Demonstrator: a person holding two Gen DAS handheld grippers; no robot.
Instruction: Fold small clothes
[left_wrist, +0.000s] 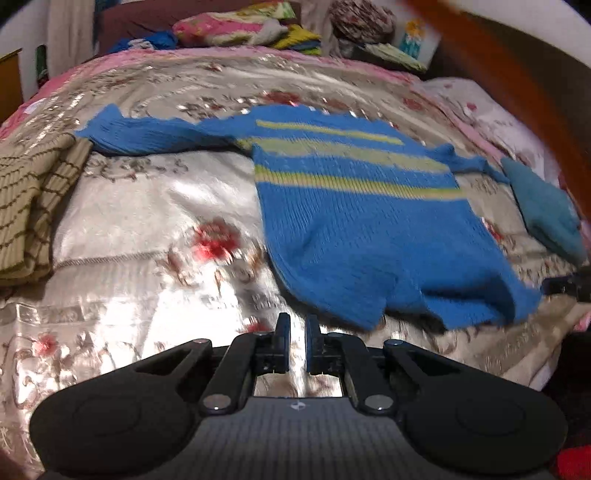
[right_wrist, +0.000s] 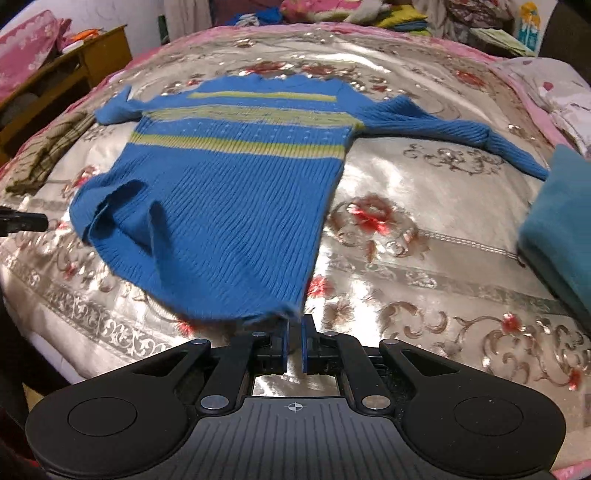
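Observation:
A small blue knit sweater (left_wrist: 354, 206) with yellow-green stripes lies spread on the floral bedspread (left_wrist: 147, 206), sleeves out to both sides, hem toward me. It also shows in the right wrist view (right_wrist: 229, 192), where its near left hem corner is rumpled and folded up. My left gripper (left_wrist: 296, 325) hovers just left of the hem, jaws nearly closed with a narrow gap, holding nothing. My right gripper (right_wrist: 294, 325) sits at the hem's right corner, jaws nearly closed, nothing visibly between them. The left gripper's tip shows in the right wrist view (right_wrist: 22, 221).
A folded olive striped garment (left_wrist: 33, 206) lies at the left of the bed. A folded teal garment (right_wrist: 557, 229) lies at the right. Pillows and piled clothes (left_wrist: 236, 26) line the far side. A wooden table (right_wrist: 74, 74) stands beyond the bed's left corner.

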